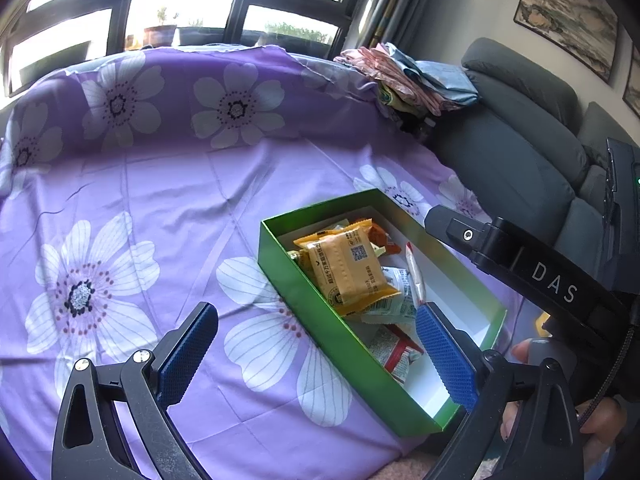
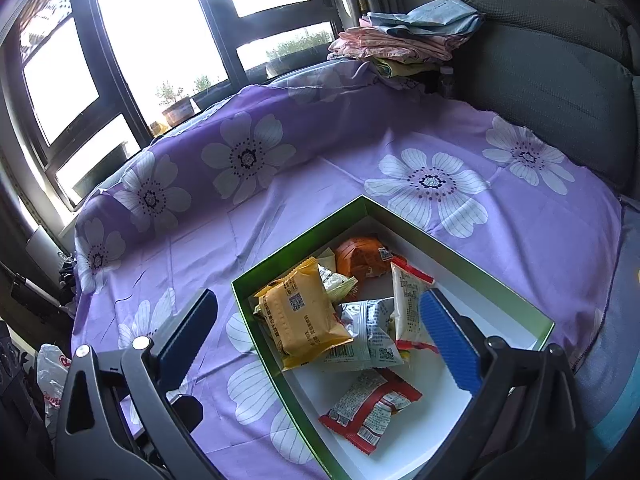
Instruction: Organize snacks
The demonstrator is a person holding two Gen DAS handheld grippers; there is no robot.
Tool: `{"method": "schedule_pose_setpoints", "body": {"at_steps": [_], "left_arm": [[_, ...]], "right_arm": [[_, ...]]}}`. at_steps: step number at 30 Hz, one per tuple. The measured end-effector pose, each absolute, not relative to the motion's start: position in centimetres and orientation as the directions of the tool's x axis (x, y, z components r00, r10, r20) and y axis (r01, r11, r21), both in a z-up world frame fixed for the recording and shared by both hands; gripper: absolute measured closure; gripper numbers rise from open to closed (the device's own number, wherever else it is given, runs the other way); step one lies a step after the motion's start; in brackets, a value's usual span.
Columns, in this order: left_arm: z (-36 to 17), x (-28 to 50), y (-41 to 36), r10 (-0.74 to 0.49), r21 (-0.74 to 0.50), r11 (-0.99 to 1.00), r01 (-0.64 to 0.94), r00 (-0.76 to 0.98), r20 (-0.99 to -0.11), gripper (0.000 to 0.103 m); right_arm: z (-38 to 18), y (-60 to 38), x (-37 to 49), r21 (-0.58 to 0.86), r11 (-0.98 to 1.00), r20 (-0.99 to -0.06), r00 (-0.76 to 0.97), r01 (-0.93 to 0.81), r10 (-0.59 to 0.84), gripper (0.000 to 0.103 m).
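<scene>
A green box (image 1: 304,312) with a white inside lies on the purple flowered cloth; it also shows in the right wrist view (image 2: 472,252). It holds several snack packets: a yellow one (image 1: 348,268) (image 2: 304,320), an orange one (image 2: 358,258), white ones (image 2: 372,332) and a red-and-white one (image 2: 370,408). My left gripper (image 1: 316,344) is open and empty, hovering over the box's near left wall. My right gripper (image 2: 320,340) is open and empty above the box; its body shows in the left wrist view (image 1: 520,264) to the right of the box.
The purple cloth (image 1: 160,200) covers the surface. A grey sofa (image 1: 520,128) stands at the right. Folded cloths (image 1: 412,76) are stacked at the back right. Windows (image 2: 160,40) with potted plants lie behind. A white plastic bag (image 2: 52,376) sits at the left edge.
</scene>
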State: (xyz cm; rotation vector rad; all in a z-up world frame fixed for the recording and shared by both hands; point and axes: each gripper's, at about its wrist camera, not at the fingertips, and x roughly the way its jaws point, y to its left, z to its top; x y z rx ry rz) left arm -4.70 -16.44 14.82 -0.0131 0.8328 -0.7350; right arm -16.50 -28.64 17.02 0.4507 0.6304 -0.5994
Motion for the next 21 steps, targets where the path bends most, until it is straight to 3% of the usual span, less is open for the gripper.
{"method": "schedule_pose_setpoints", "body": {"at_steps": [21], "left_arm": [[14.92, -4.74, -16.41, -0.609, -0.297, 0.745, 0.597, 0.430, -0.667, 0.004]], "right_arm": [[17.42, -28.17, -16.73, 0.172, 0.737, -0.652, 0.637, 0.654, -0.412, 0.001]]}}
